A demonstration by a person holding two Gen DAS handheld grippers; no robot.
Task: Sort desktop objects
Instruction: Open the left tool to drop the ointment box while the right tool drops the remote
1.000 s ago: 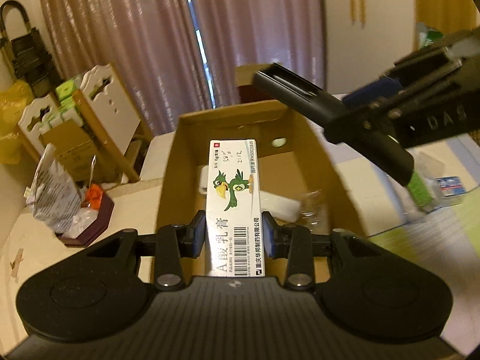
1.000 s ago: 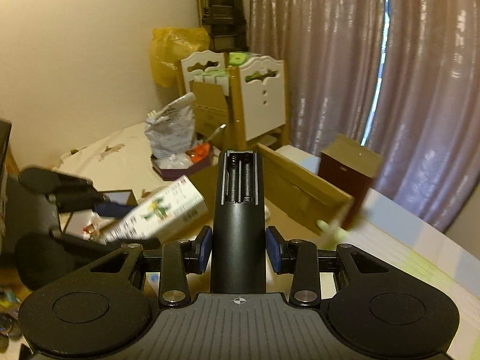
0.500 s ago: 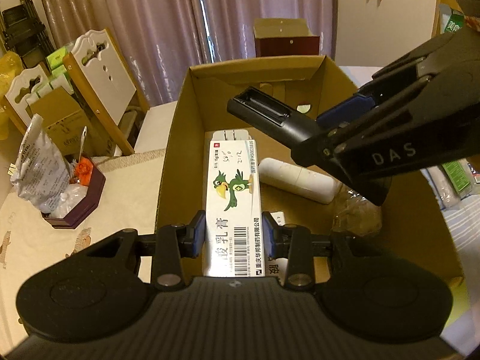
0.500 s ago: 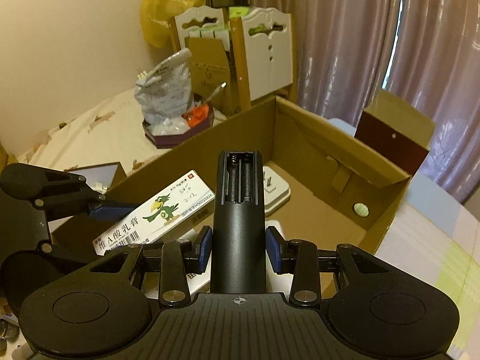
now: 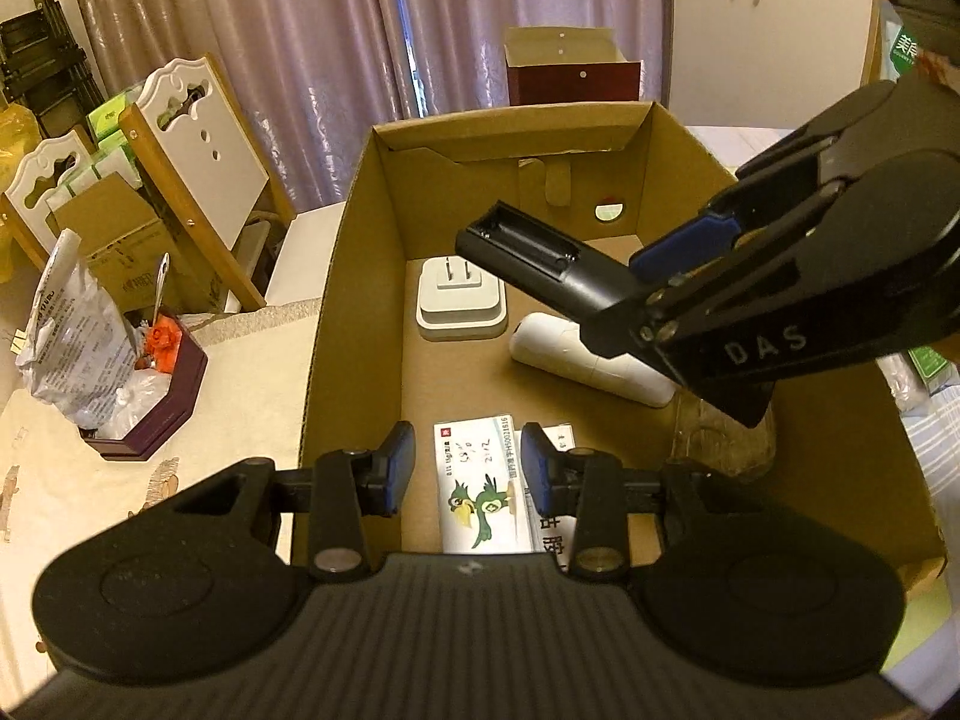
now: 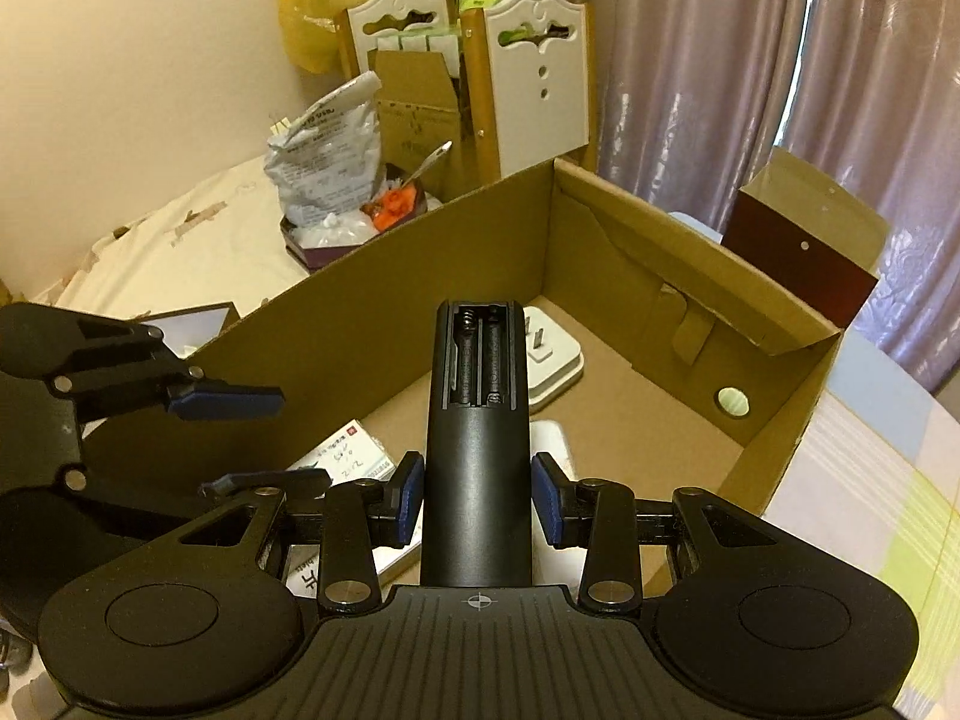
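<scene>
Left gripper (image 5: pixel 467 474) over cardboard box (image 5: pixel 354 300): fingers spread, holding nothing; medicine carton (image 5: pixel 480 489) lying flat on box floor below the gap. Right gripper (image 6: pixel 477 501) above box, fingers appear to rest against black remote (image 6: pixel 477 438), battery bay uppermost; grip judged intact, not yet released. Already inside: white plug adapter (image 5: pixel 461 300) at 12 o'clock, white tube (image 5: pixel 591 360) at 2 o'clock. Remaining: deposit remote; small items outside box at 3 o'clock, unclear. Table under pale cloth; purple curtains (image 5: pixel 300 30) behind; bag-filled tray at 9 o'clock.
</scene>
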